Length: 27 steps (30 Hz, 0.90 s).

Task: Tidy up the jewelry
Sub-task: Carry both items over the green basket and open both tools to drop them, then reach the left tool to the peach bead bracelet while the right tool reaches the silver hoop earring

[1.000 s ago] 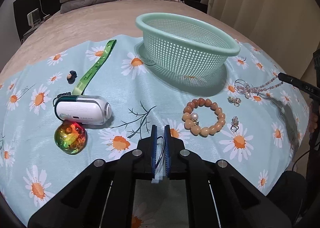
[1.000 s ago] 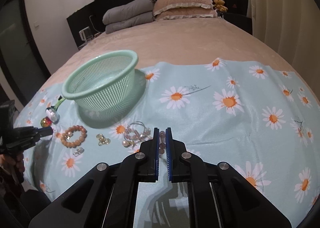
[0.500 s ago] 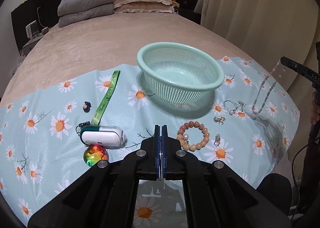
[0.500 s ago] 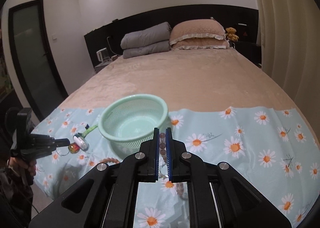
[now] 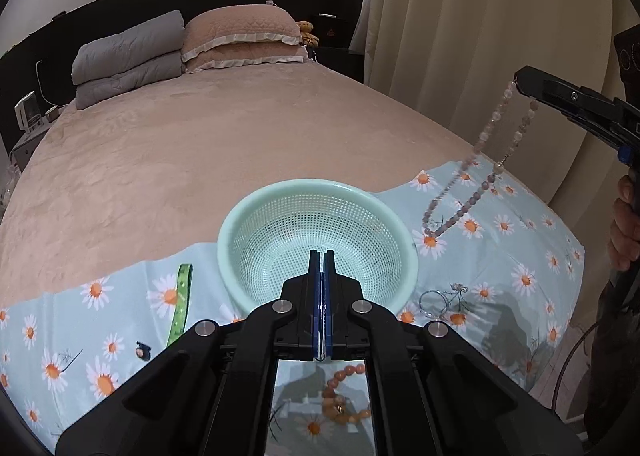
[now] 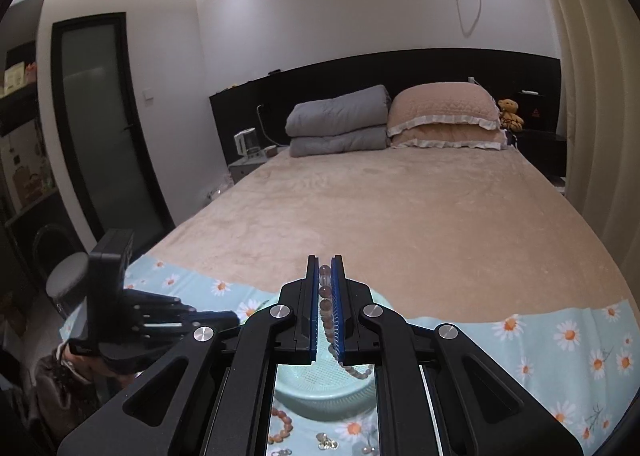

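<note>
My right gripper (image 6: 325,262) is shut on a pale pink bead necklace (image 6: 325,298). In the left wrist view the necklace (image 5: 484,160) hangs in a long loop from the right gripper (image 5: 520,85), high above the cloth, to the right of the mint mesh basket (image 5: 280,200). My left gripper (image 5: 321,256) is shut with a thin cord between its pads, raised in front of the basket. An orange bead bracelet (image 5: 340,384) lies on the daisy cloth below it. A silver ring bracelet with a bow (image 5: 440,298) lies right of the basket.
A green strap (image 5: 180,296) and a small dark charm (image 5: 142,350) lie left of the basket on the daisy cloth (image 5: 520,256). Small silver pieces (image 6: 326,442) lie near the orange bracelet (image 6: 280,424). Behind are the beige bed (image 5: 200,160), pillows and a curtain (image 5: 460,36).
Both grippers rose well above the cloth. The right gripper lifted the pink necklace off the cloth so it hangs free. The left gripper closed fully and moved up toward the basket.
</note>
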{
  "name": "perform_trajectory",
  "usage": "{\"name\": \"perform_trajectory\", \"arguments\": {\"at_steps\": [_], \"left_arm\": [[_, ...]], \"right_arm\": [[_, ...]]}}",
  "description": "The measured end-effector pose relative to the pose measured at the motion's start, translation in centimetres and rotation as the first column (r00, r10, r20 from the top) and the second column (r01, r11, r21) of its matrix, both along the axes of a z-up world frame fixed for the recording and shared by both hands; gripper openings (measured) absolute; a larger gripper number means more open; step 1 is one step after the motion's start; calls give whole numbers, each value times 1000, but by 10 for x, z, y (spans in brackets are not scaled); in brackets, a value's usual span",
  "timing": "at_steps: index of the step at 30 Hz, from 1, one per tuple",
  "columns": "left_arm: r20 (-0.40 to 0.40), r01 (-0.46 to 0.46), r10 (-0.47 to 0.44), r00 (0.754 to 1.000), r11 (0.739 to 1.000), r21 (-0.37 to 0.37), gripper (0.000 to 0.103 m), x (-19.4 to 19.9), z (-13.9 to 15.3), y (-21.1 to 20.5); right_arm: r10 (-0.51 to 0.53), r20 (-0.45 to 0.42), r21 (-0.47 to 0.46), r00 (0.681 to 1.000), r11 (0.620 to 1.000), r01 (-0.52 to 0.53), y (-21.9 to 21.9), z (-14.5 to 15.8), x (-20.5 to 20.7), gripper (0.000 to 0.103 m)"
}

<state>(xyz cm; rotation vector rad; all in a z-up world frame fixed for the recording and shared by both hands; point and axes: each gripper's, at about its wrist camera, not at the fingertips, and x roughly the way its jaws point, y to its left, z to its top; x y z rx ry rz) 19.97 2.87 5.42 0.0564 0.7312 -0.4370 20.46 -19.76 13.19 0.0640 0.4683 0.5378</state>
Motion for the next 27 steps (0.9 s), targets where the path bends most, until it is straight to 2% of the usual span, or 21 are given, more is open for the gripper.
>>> {"name": "perform_trajectory", "arguments": {"at_steps": [4, 5, 6, 7, 8, 9, 11, 14, 17, 20, 27], "left_arm": [[-19, 28, -27, 999, 999, 21, 2, 28, -18, -14], [-26, 36, -36, 999, 999, 32, 9, 32, -25, -16], [-27, 19, -18, 999, 998, 60, 42, 36, -31, -19], [-11, -25, 26, 1000, 995, 93, 64, 38, -36, -19], [20, -64, 62, 998, 992, 109, 89, 38, -39, -18], [41, -74, 70, 997, 992, 103, 90, 37, -41, -15], [16, -55, 54, 998, 996, 72, 90, 37, -42, -7], [25, -92, 90, 996, 991, 94, 91, 31, -38, 3], [28, -124, 122, 992, 987, 98, 95, 19, -28, 13], [15, -138, 137, 990, 988, 65, 96, 2, -19, 23], [20, -156, 155, 988, 983, 96, 96, -46, -4, 26]], "right_arm": [[14, -29, -1, 999, 1000, -14, 10, -20, 28, 7], [6, -36, -15, 999, 1000, -7, 13, -26, 34, 8], [-19, -37, -39, 999, 999, 18, 14, -34, 39, 16], [-52, -31, -59, 998, 997, 50, 13, -43, 44, 42], [-76, -24, -62, 997, 995, 74, 11, -50, 47, 57], [-95, -20, -52, 995, 994, 94, 6, -58, 49, 68], [-108, -43, -25, 993, 994, 107, -4, -69, 52, 68], [-128, -86, -9, 988, 992, 128, -17, -73, 52, 70], [-166, -88, -17, 982, 986, 166, -27, -68, 40, 79], [-159, -104, -11, 982, 987, 159, -36, -60, 23, 79], [-160, -85, -8, 983, 987, 160, -47, -35, -28, 80]]}}
